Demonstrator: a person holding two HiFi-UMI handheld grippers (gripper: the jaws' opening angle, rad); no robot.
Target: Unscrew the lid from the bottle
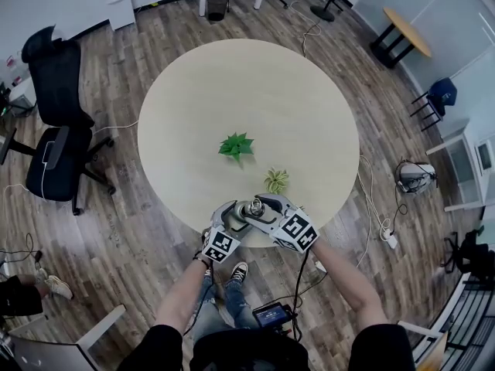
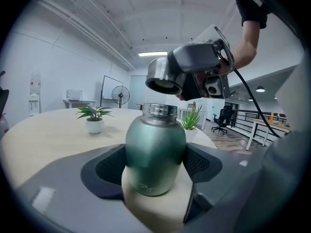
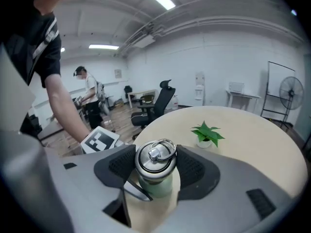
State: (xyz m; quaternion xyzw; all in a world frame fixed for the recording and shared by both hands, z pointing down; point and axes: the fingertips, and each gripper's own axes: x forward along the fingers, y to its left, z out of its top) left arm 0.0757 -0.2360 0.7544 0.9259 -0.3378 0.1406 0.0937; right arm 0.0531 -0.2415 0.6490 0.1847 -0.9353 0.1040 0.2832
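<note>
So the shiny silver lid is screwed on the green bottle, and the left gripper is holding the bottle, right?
Not quite. The shiny silver metal lid is off: the left gripper view shows it lifted clear above the green metal bottle and its open neck, held in the right gripper. The left gripper is holding the bottle.

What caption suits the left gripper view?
Left claw grips the green bottle; right claw holds the freed lid above its open neck.

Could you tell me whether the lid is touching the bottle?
Apart: the left gripper view shows the lid above the bottle, with a clear gap between.
</note>
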